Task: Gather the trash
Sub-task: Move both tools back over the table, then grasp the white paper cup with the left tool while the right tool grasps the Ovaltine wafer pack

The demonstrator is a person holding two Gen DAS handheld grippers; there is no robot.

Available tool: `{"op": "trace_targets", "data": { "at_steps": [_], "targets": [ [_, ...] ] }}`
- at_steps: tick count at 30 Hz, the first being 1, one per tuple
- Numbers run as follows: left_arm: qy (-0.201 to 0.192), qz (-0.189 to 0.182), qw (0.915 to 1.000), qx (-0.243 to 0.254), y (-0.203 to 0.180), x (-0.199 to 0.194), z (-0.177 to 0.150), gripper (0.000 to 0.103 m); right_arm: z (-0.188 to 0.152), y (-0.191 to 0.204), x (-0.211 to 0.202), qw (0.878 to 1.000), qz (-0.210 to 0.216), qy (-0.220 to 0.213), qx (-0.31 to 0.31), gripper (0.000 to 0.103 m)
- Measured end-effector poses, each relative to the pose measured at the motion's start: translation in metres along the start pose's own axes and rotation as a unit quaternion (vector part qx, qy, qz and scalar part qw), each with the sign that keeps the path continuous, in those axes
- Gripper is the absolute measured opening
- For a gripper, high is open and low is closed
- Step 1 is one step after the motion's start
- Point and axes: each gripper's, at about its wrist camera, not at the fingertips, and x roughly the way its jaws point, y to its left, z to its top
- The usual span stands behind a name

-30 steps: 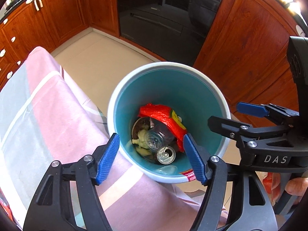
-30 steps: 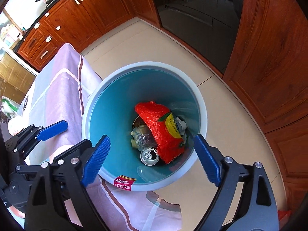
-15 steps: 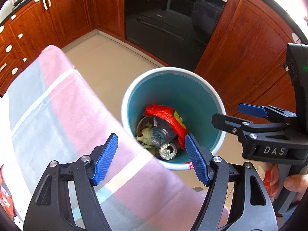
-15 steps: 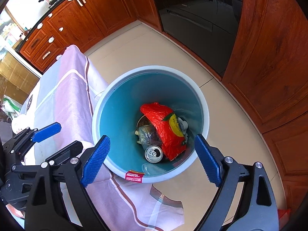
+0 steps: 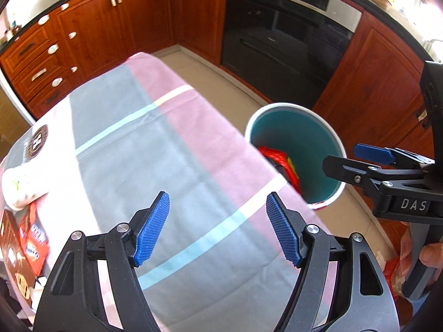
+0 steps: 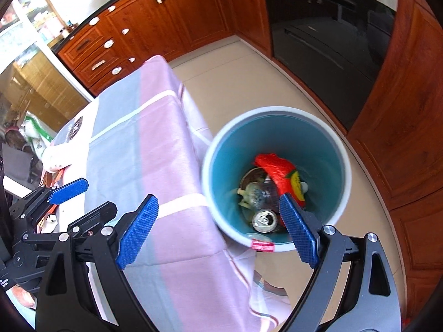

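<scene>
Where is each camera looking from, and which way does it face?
Left wrist: on the left gripper, angled down at the tablecloth; right gripper and a hand show.
Right wrist: on the right gripper, angled down at the bin; left gripper shows.
Shared: tablecloth, bin, red wrapper.

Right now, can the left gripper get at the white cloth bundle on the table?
Probably yes. The left gripper is open and empty over bare tablecloth; the white cloth bundle lies at the table's left edge with nothing between.
</scene>
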Motion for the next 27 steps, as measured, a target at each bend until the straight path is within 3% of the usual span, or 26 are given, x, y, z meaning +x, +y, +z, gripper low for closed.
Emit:
{"op": "trace_targets", "data": {
  "at_steps": [14,27],
  "targets": [
    [-0.026,0.044,0.9957,-0.077,0.123,-0.065,-0.062,0.073,-0.013,0.131,-0.002,0.995,0.033,0.01,-0.099,0.085],
    [-0.051,0.073,0.989,-0.119,0.237,-0.101,-0.11,0.073,-0.032,0.268,0.035,0.976,0.069,0.047,-0.2,0.085]
  ]
}}
